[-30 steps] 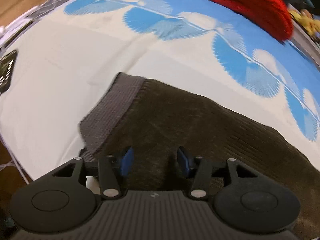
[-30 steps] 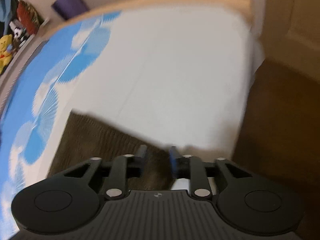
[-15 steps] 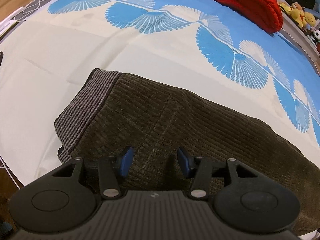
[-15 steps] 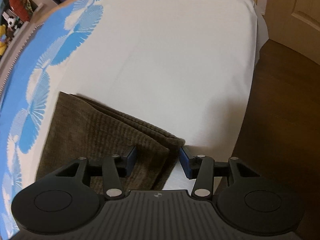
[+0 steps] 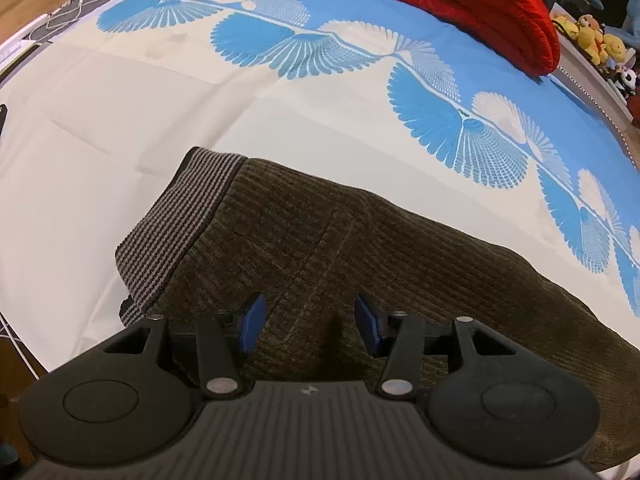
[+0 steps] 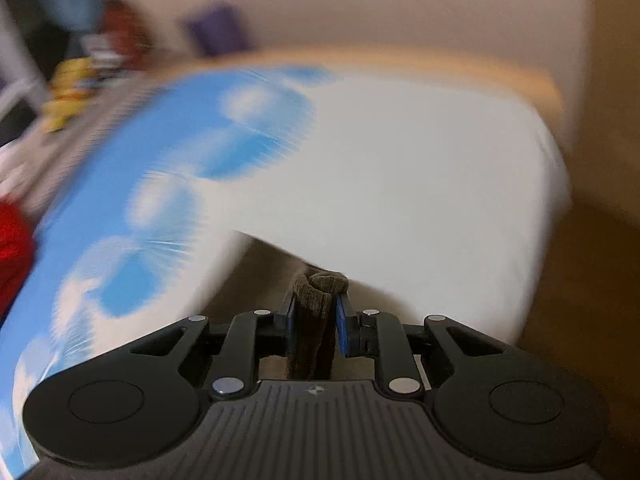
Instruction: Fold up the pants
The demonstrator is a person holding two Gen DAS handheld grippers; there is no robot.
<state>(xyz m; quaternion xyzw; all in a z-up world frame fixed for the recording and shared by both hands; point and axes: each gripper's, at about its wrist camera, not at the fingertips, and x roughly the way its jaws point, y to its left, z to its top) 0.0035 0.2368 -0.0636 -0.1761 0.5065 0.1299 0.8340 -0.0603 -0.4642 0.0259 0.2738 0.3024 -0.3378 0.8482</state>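
On a bed spread with a cream and blue fan-patterned sheet, dark olive-brown corduroy pants laid flat, grey striped ribbed waistband toward 9 o'clock, legs running off toward 4 o'clock. Above the seat of the pants, black left gripper with blue pads, jaws standing apart, corduroy beneath them and nothing pinched between. At 1 o'clock in the left wrist view, a red knitted blanket bunched on the blue part of the sheet; at 2 o'clock, a row of yellow plush toys along the bed's edge; at 10 o'clock, white cables on a grey mat beside the bed.

In the right wrist view, heavily blurred, black right gripper clamped on a bunched fold of the same corduroy pants, jaws just closed onto it, cloth bulging out past the blue pads at 12 o'clock. Beyond, the sheet white toward 1 o'clock and blue toward 10 o'clock, a pale wooden bed frame curving along the far edge, brown floor at 3 o'clock.
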